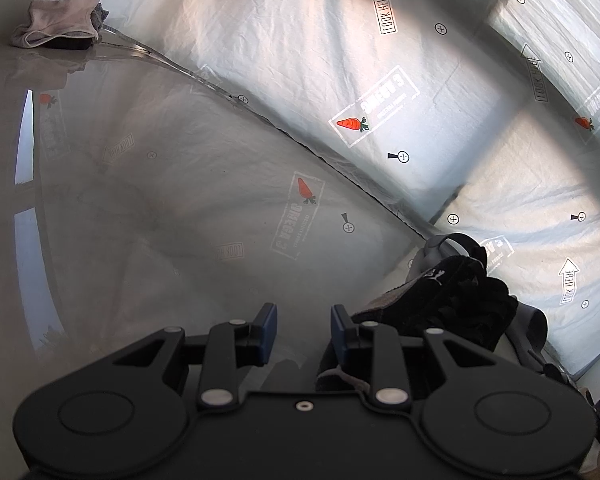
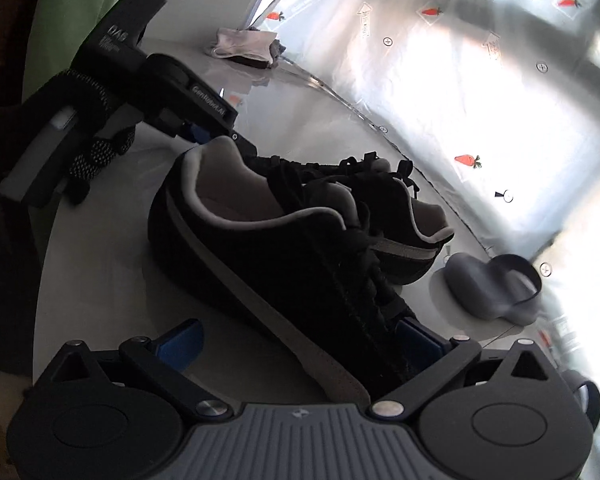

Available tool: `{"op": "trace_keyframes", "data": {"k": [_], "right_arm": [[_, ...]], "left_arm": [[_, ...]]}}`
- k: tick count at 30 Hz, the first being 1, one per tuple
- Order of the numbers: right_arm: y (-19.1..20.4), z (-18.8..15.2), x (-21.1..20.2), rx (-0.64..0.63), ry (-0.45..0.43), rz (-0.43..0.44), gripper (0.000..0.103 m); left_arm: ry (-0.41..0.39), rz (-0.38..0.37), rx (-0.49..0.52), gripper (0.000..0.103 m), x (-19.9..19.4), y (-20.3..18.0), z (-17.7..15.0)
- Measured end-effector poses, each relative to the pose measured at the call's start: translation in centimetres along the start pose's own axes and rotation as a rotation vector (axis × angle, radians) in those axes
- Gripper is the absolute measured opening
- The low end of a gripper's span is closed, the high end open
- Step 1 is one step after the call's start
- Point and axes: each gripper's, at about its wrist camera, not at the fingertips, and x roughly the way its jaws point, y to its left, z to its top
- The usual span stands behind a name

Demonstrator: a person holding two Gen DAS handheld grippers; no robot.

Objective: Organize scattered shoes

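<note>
Sitting together: two black shoes (image 2: 284, 248), one grey slipper (image 2: 488, 292), one cloth (image 2: 244, 46).

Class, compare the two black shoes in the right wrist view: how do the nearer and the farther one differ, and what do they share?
The nearer shoe has its toe end between the open fingers of the right gripper; the farther shoe lies behind it, clear of that gripper. The nearer shoe's heel points to the picture's upper left; the farther shoe's heel opening faces right. Both are black with grey lining and black laces.
</note>
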Motion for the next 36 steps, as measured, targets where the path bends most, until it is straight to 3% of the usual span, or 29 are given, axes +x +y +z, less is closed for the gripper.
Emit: {"op": "trace_keyframes", "data": {"k": [1, 3, 9, 14, 16, 17, 19, 22, 26, 28, 30, 33, 36], "right_arm": [[-0.7, 0.1, -0.3, 0.108, -0.012, 0.034, 0.102], [-1.4, 0.1, -0.8, 0.205, -0.009, 0.089, 0.102], [-1.4, -0.2, -3.1, 0.358, 0.012, 0.218, 0.102], [0.9, -0.1, -5.4, 0.289, 0.013, 0.276, 0.101], [1.9, -0.1, -7.1, 0.134, -0.067, 0.27, 0.101], [2.4, -0.4, -7.8, 0.044, -0.124, 0.209, 0.102], [3.0, -0.3, -7.0, -0.053, -0.113, 0.071, 0.103], [3.7, 0.2, -4.4, -0.12, -0.004, 0.052, 0.103], [6.0, 0.4, -0.8, -0.246, 0.007, -0.024, 0.103], [5.9, 1.1, 0.3, -0.134, 0.017, -0.045, 0.102], [4.6, 1.7, 0.4, 0.073, -0.007, -0.035, 0.099], [4.8, 1.4, -0.1, 0.139, -0.007, -0.054, 0.094], [4.4, 1.6, -0.7, 0.258, 0.037, -0.127, 0.093]], "left_arm": [[0.0, 0.0, 0.001, 0.03, 0.0, 0.0, 0.0], [0.0, 0.0, 0.0, 0.03, 0.0, 0.0, 0.0], [0.001, 0.0, 0.0, 0.03, 0.0, 0.1, 0.1], [0.0, 0.0, -0.003, 0.03, 0.1, 0.0, 0.0], [0.0, 0.001, -0.002, 0.03, 0.1, 0.0, 0.1], [0.0, 0.001, -0.002, 0.03, 0.1, 0.0, 0.0], [-0.001, 0.001, -0.003, 0.03, 0.0, 0.0, 0.0], [-0.001, -0.001, -0.006, 0.03, 0.1, 0.1, 0.0], [0.001, -0.003, -0.008, 0.03, 0.0, 0.1, 0.0], [0.001, -0.004, -0.007, 0.03, 0.0, 0.1, 0.0], [0.001, -0.004, -0.008, 0.03, 0.0, 0.1, 0.0], [0.002, -0.005, -0.009, 0.03, 0.0, 0.2, 0.1], [0.002, -0.007, -0.01, 0.03, 0.0, 0.2, 0.1]]}}
